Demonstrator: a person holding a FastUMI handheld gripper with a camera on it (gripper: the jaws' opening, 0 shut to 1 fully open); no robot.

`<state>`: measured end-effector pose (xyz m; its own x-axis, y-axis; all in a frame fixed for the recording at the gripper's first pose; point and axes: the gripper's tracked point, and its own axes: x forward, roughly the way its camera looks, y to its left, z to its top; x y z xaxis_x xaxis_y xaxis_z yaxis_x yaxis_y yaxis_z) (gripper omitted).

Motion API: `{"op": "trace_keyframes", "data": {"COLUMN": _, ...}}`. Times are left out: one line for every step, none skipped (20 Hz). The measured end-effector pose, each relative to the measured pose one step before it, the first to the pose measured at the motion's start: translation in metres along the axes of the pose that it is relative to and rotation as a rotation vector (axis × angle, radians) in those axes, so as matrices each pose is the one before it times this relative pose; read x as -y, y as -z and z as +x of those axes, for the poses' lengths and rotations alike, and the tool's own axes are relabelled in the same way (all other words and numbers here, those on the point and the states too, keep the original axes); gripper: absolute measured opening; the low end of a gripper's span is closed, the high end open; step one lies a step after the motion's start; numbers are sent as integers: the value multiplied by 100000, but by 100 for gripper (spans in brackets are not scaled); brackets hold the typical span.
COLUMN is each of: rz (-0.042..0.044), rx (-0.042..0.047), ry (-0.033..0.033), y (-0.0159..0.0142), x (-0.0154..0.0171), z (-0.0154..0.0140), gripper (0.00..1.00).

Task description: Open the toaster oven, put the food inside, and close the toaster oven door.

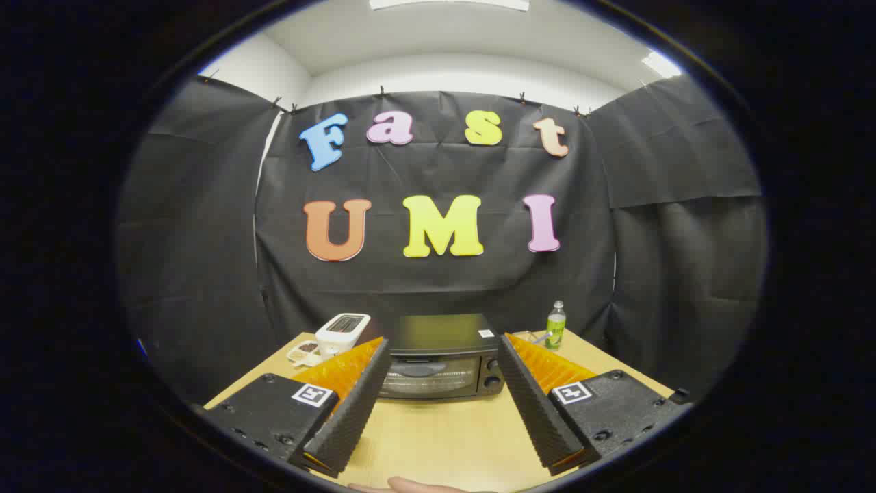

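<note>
Both claw (443, 349) fingers spread wide over bare table (445, 431), framing shut toaster oven (441, 356).

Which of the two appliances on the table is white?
The toaster, left of the black oven. The open tool holds nothing.

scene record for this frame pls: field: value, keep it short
gripper: jaws open, empty, held above the table, aimed at the oven
toaster oven: beyond the fingertips, door closed
table: light wood
white toaster: left of the oven
green bottle: upright, right of the oven
small dishes: by the white toaster, contents unclear
task stage: door not yet opened
</note>
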<state>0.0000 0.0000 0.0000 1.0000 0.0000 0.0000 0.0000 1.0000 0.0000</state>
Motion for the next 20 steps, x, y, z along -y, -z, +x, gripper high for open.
{"op": "trace_keyframes", "data": {"rz": -63, "rx": -157, "ry": -101, "y": 41, "x": -100, "z": 106, "gripper": 100}}
{"op": "trace_keyframes", "data": {"rz": -151, "rx": -96, "ry": 14, "y": 120, "x": 32, "z": 21, "gripper": 100}}
{"op": "trace_keyframes", "data": {"rz": -34, "rx": 19, "ry": 77, "y": 5, "x": 120, "z": 97, "gripper": 100}}
{"op": "trace_keyframes", "data": {"rz": -22, "rx": 150, "ry": 35, "y": 78, "x": 33, "z": 71, "gripper": 100}}
{"op": "trace_keyframes", "data": {"rz": -25, "rx": 79, "ry": 86, "y": -71, "x": -13, "z": 25, "gripper": 100}}
{"op": "trace_keyframes", "data": {"rz": 142, "rx": -37, "ry": 158, "y": 124, "x": 117, "z": 43, "gripper": 100}}
{"op": "trace_keyframes", "data": {"rz": 86, "rx": -47, "ry": 162, "y": -128, "x": 56, "z": 123, "gripper": 100}}
{"op": "trace_keyframes", "data": {"rz": 345, "rx": 72, "ry": 584, "y": 62, "x": 287, "z": 152, "gripper": 100}}
{"op": "trace_keyframes", "data": {"rz": 198, "rx": -144, "ry": 643, "y": 18, "x": 217, "z": 200, "gripper": 100}}
{"op": "trace_keyframes", "data": {"rz": 128, "rx": -215, "ry": 296, "y": 125, "x": 88, "z": 159, "gripper": 100}}
{"op": "trace_keyframes", "data": {"rz": 218, "rx": -287, "ry": 282, "y": 82, "x": 94, "z": 233, "gripper": 100}}
{"op": "trace_keyframes", "data": {"rz": 269, "rx": -86, "ry": 179, "y": 45, "x": 76, "z": 258, "gripper": 100}}
{"op": "trace_keyframes", "data": {"rz": 291, "rx": 239, "ry": 97, "y": -127, "x": -50, "z": 334, "gripper": 100}}
{"op": "trace_keyframes", "data": {"rz": 441, "rx": 375, "ry": -577, "y": -61, "x": -121, "z": 626, "gripper": 100}}
{"op": "trace_keyframes", "data": {"rz": 464, "rx": 115, "ry": -1027, "y": -71, "x": -255, "z": 807, "gripper": 100}}
{"op": "trace_keyframes", "data": {"rz": 185, "rx": 607, "ry": -1106, "y": -140, "x": -195, "z": 1046, "gripper": 100}}
{"op": "trace_keyframes", "data": {"rz": -308, "rx": 71, "ry": -884, "y": -20, "x": -149, "z": 1273, "gripper": 100}}
{"op": "trace_keyframes", "data": {"rz": -381, "rx": 770, "ry": 104, "y": -51, "x": 177, "z": 1368, "gripper": 100}}
{"op": "trace_keyframes", "data": {"rz": -878, "rx": -691, "ry": 533, "y": 364, "x": 157, "z": 1530, "gripper": 100}}
{"op": "trace_keyframes", "data": {"rz": -17, "rx": -269, "ry": -673, "y": 473, "x": -281, "z": 1655, "gripper": 100}}
